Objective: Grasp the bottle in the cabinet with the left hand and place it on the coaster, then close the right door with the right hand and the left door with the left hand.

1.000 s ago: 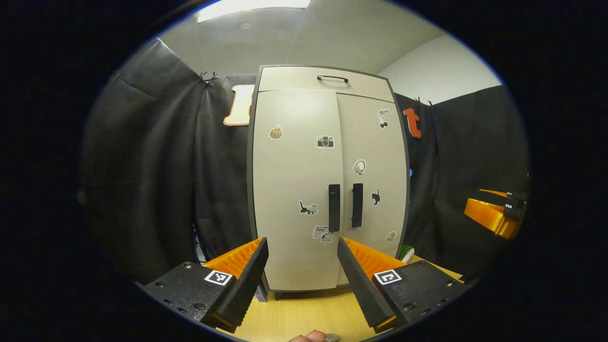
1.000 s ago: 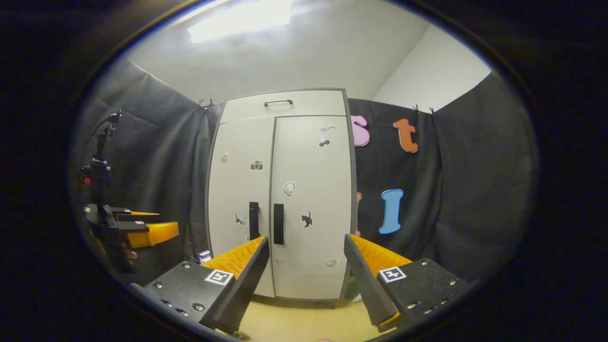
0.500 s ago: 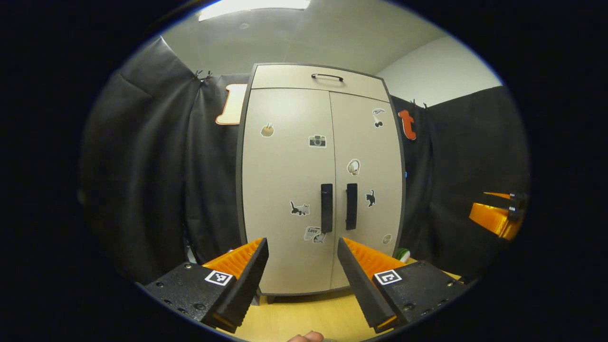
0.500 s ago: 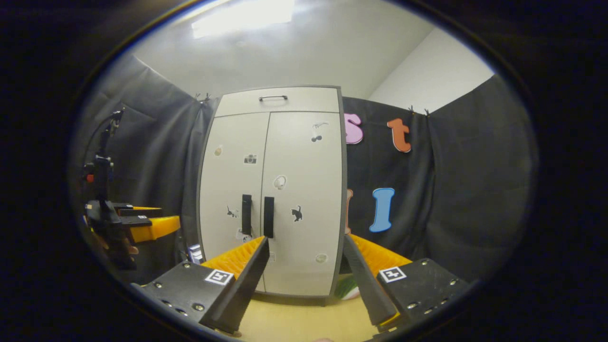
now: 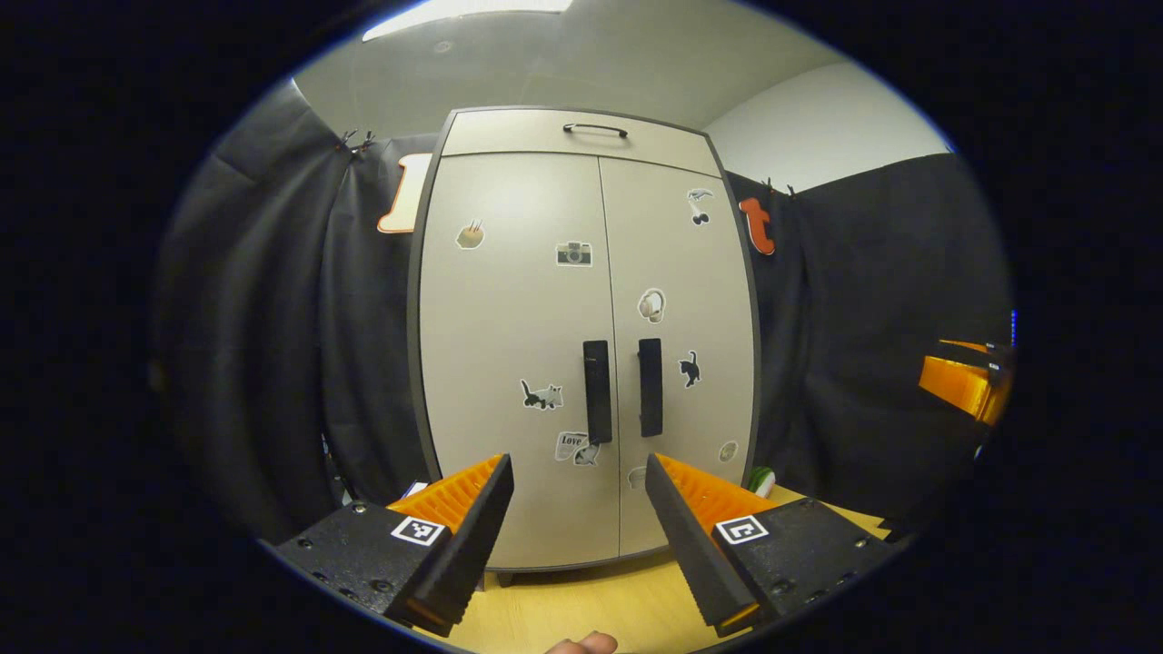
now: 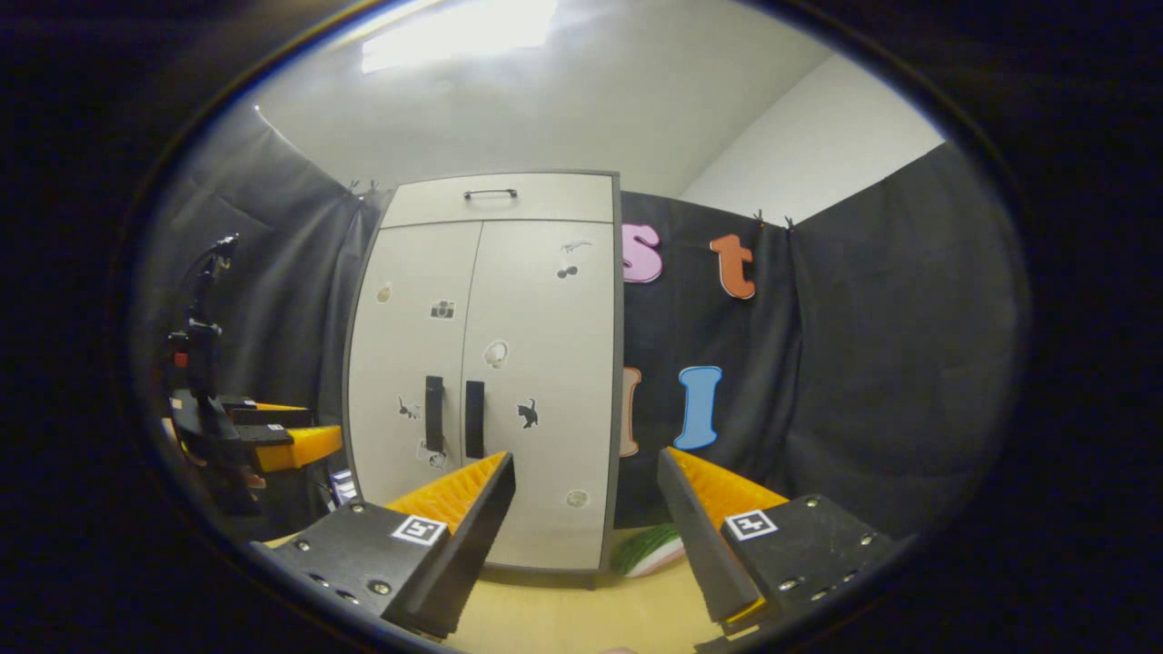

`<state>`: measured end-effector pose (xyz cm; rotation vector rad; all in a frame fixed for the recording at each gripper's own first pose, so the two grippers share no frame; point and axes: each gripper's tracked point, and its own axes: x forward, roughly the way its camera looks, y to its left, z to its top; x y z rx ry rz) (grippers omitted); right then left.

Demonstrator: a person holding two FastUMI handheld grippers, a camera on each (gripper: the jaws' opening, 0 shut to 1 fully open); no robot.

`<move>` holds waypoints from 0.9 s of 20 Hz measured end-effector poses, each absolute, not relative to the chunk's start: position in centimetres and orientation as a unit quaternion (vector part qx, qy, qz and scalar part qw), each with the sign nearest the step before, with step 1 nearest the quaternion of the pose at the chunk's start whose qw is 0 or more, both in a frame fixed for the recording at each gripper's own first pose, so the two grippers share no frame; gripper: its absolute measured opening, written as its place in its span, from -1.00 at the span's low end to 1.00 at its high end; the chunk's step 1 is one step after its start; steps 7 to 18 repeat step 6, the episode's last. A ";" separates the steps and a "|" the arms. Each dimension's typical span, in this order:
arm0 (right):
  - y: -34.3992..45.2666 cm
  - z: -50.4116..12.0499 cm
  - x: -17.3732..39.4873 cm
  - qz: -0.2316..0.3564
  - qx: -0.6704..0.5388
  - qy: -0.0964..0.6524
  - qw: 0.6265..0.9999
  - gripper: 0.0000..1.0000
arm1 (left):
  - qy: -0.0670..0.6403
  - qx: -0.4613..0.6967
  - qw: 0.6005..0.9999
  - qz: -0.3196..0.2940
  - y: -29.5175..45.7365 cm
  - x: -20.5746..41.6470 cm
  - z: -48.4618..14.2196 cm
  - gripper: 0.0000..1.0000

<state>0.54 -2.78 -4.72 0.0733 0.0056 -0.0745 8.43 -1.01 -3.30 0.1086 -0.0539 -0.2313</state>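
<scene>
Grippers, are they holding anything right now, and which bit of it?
Nothing is held. The left gripper and right gripper both have their fingers apart with nothing between them, facing the closed cabinet.

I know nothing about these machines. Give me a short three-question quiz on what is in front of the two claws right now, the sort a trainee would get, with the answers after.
1. True or false: both doors of the cabinet are shut.
2. How does the left claw stand? A) open and empty B) closed on a door handle C) carrying a bottle
3. Fill in: in the left gripper view, the two dark door handles sit side by side at the ___ where the doors meet.

Key:
1. True. No gap shows between the doors, so the bottle inside cannot be seen.
2. A. The right claw is open and empty too.
3. Middle.
</scene>
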 end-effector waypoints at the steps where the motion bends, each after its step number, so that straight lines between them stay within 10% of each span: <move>1: -2.7 -4.8 0.8 -0.036 0.035 0.003 0.999 0.91 | -0.025 0.056 0.991 -0.118 -1.2 8.7 -3.5 0.86; 18: -1.9 -4.9 2.4 -0.035 0.039 -0.001 0.999 0.91 | -0.019 0.064 0.990 -0.125 -1.2 10.1 -4.2 0.85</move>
